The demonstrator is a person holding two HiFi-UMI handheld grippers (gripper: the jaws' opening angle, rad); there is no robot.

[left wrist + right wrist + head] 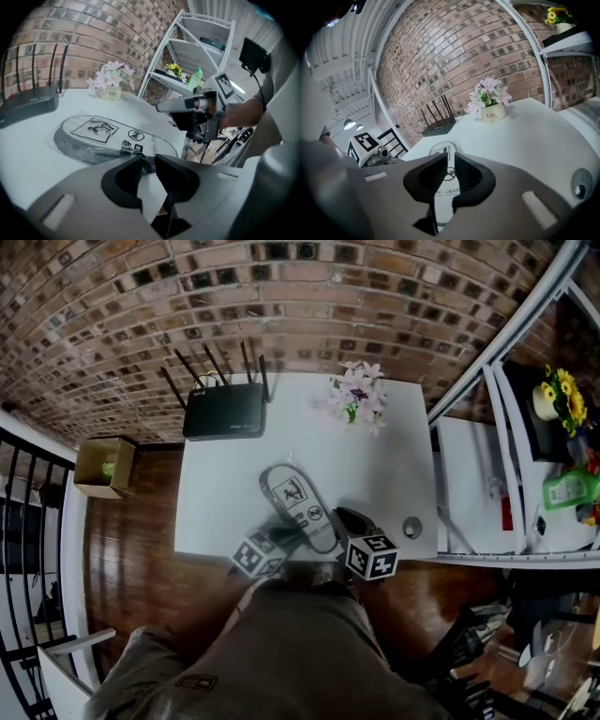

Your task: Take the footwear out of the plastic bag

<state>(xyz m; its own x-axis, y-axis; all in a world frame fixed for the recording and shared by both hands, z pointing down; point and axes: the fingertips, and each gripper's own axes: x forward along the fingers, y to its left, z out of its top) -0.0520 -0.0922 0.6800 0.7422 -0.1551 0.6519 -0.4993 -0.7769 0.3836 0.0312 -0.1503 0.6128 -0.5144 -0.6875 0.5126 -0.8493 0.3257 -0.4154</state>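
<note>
Pinching the plastic bag (pixel 112 133) at its near end, both tools work from the lower middle of the head view, at the white table's (pixel 394 465) near edge. The right gripper (pixel 449 161) has its jaws pressed almost together on a thin strip of the bag's printed film, which runs down through the narrow slit between them. That grip likely serves as the anchor. The left gripper (pixel 149 160) stands with its jaws a little wider. Crumpled film is bunched between their tips, and it appears to be nipped there, though the view does not make the bite certain. Two holds on the same end suggest the mouth is to be pulled apart.

The footwear (pixel 70 145) lies flat and grey inside the bag, under the printed warning signs. It is fully enclosed and rests on the table, running from the centre toward the upper left.

A black router (pixel 223 411) sits at the table's far left and a flower pot (pixel 359 399) at its far right, both well apart from the bag. A small round grey disc (pixel 412 527) lies near the right gripper by the near edge and could be knocked. A white shelf rack (pixel 525 474) fills the right of the frame, and a cardboard box (pixel 101 465) sits on the floor at left.
</note>
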